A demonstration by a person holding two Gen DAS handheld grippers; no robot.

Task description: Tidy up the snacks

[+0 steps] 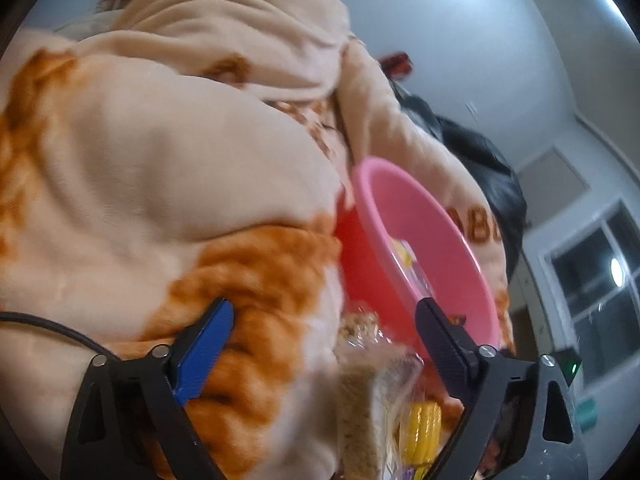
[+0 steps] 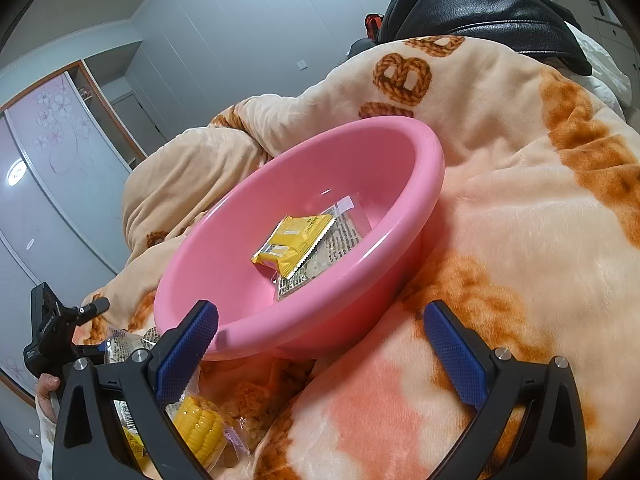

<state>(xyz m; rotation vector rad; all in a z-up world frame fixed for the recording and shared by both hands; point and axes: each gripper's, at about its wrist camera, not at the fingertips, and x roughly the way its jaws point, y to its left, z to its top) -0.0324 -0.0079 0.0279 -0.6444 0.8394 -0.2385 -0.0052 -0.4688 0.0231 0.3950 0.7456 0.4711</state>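
Sorting snacks into a pink basin [image 2: 424, 184] on a peach blanket [image 2: 520, 240].
Both claws gape, nothing gripped. Yellow packet [image 2: 294, 242] and a clear printed one [image 2: 340, 240] lie inside; corn cob pack [image 2: 200, 428] and brown loaf pack [image 1: 360, 400] wait beside it.

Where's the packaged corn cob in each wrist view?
Left wrist: the corn cob sits at the bottom edge, right of centre, low between the left claw's fingers, beside a brown bagged snack.
Right wrist: the corn cob lies bottom left, just inside the right claw's left finger, below the basin.
Shared landmark: the pink basin on the blanket, directly beyond the cob in both.
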